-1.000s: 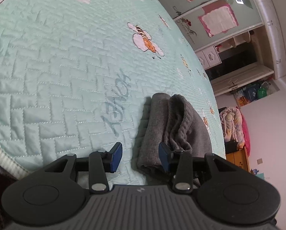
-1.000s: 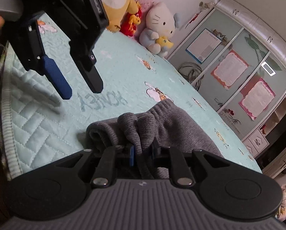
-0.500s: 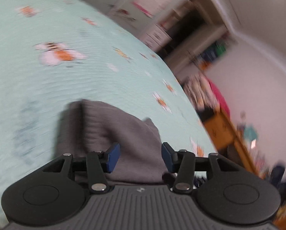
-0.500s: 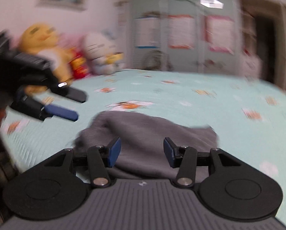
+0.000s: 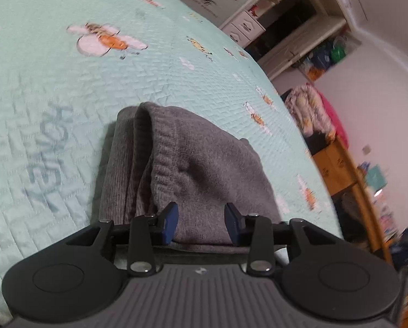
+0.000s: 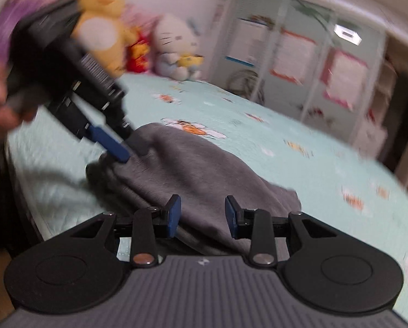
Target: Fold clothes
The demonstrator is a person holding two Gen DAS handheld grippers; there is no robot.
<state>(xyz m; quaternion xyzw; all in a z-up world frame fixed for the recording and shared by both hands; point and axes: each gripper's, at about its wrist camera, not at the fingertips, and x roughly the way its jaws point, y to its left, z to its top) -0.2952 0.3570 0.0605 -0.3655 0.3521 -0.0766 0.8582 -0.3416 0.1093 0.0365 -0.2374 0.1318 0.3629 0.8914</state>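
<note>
Plush toys [image 6: 138, 41] behind bed [image 6: 299, 147]: rt view only.

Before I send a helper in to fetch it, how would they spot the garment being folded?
Look at the mint quilted bedspread printed with bees. Near its front edge lies the grey knit garment, folded into a thick bundle with a ribbed hem on top. It is the only clothing on the bed; the plush toys sit far back.

Sweater [image 5: 204, 161]: grey knit wool-like cloth, ribbed hem, matt. Bedspread [image 5: 67, 87]: mint quilted cloth, stitched, slight sheen. Left gripper [image 5: 201, 222]: matt black plastic, blue pads [image 5: 169, 222], metal rivets.
</note>
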